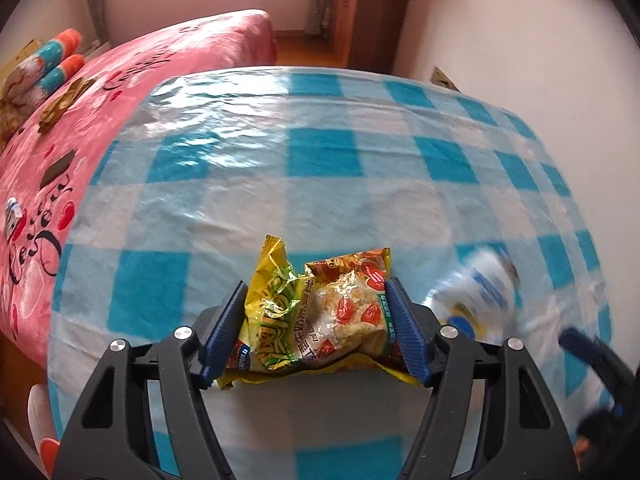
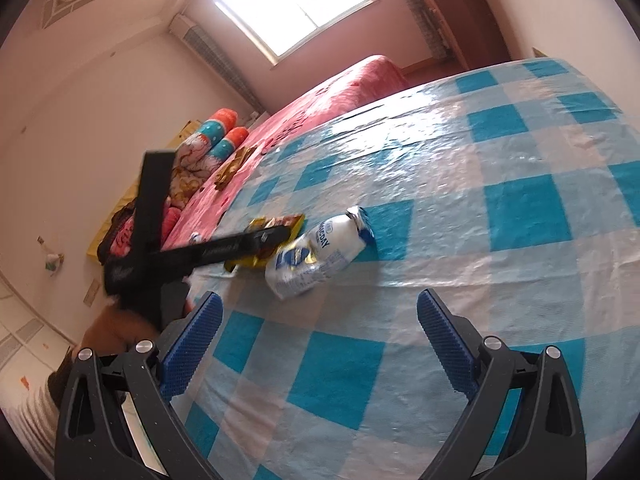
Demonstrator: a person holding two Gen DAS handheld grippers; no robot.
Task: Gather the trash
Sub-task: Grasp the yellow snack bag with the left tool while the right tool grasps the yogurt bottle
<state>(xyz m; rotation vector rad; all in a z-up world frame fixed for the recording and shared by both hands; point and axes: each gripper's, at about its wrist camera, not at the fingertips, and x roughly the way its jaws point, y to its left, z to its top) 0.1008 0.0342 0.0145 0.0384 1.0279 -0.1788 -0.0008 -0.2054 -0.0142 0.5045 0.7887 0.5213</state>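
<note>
Left wrist view, left to right: pink bedspread; blue-and-white checked tablecloth; left gripper, its blue pads touching both sides of a crumpled yellow snack wrapper lying on the cloth; just to its right, a blurred white-and-blue packet. Right wrist view: the left gripper at the wrapper; the packet beside it; right gripper spread wide, holding nothing, above the cloth.

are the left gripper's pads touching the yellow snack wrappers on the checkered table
Touching. The left wrist view shows both blue pads of the left gripper pressed against the sides of the crumpled snack wrappers.
</note>
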